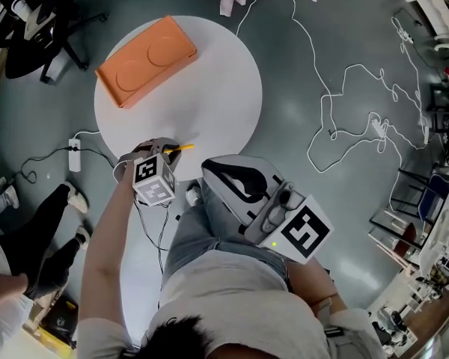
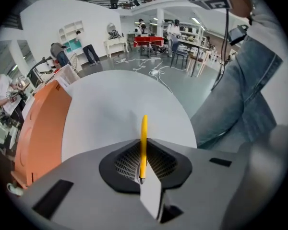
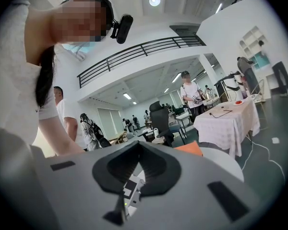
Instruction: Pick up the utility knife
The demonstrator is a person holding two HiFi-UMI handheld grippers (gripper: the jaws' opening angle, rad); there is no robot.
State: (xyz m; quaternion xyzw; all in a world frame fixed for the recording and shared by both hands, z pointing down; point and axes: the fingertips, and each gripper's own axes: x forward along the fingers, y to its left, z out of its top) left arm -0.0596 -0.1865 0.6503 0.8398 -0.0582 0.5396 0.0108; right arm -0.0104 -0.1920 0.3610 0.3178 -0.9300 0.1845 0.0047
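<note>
Right gripper (image 1: 209, 172), lower centre, jaws pressed together, empty; left gripper (image 1: 167, 149) pinches the yellow utility knife (image 1: 182, 147) at the round white table's (image 1: 217, 81) lower edge.

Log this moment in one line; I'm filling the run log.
left gripper: shut on utility knife | right gripper: shut, empty | orange box: on table

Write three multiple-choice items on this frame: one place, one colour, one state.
1. Where is the orange case? A) floor B) round white table C) chair
2. Colour of the utility knife? A) yellow B) blue C) green
3. State of the left hand-held gripper? A) open, empty B) out of view C) shut on the utility knife
1 B: the head view shows it on the tabletop. 2 A: its body is yellow. 3 C: the left gripper view shows the jaws closed on it.
</note>
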